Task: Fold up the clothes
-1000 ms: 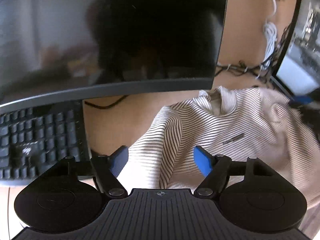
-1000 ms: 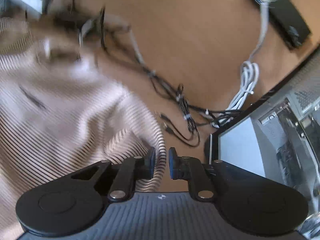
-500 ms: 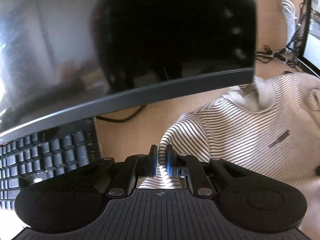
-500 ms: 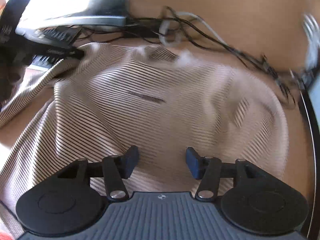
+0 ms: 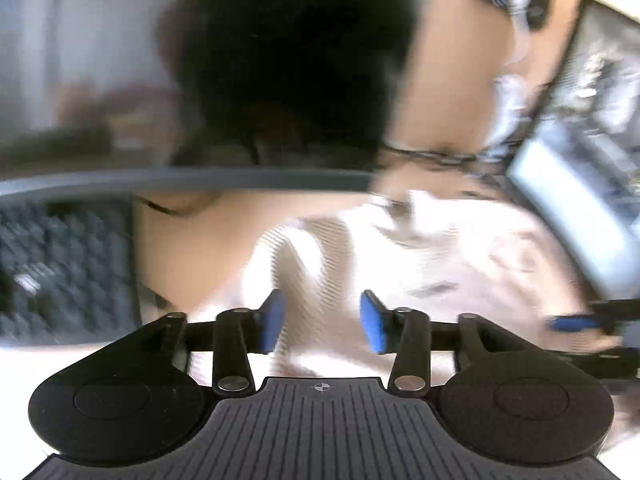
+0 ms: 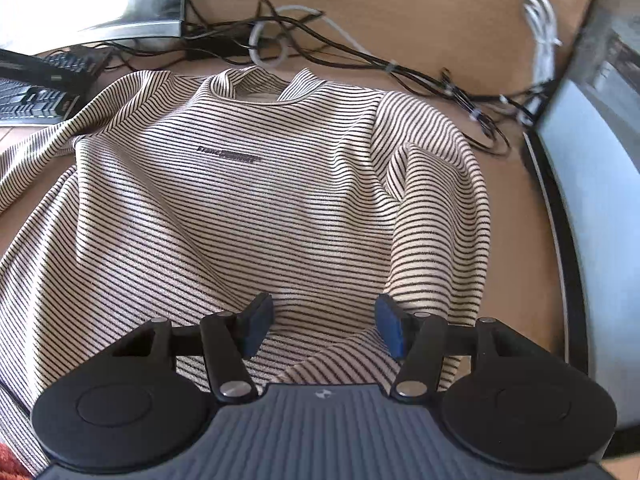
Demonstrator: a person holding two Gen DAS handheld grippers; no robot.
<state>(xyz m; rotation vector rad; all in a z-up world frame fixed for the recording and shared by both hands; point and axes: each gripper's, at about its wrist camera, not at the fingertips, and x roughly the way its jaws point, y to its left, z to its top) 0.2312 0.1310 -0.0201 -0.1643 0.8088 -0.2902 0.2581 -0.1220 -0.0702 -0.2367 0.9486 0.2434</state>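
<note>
Your work surface is a light wooden desk (image 6: 400, 20), crowded at the back with a tangle of black and white cables (image 6: 360, 56), a curved monitor (image 5: 200, 80) with a black keyboard (image 6: 36, 88) beneath it, and a second screen (image 6: 592, 200) along the right edge. The striped sweater (image 6: 248, 208) lies face up in the middle of the desk, collar toward the cables, a small dark logo on its chest; its right sleeve is bunched and folded in along the body. Your right gripper (image 6: 324, 330) hangs over the lower part of the sweater, its jaws parted and opening, blue pads clear of the cloth. Your left gripper (image 5: 322, 322), seen in a blurred view, is over the sweater's left side, its jaws also opening, nothing pinched between them.
</note>
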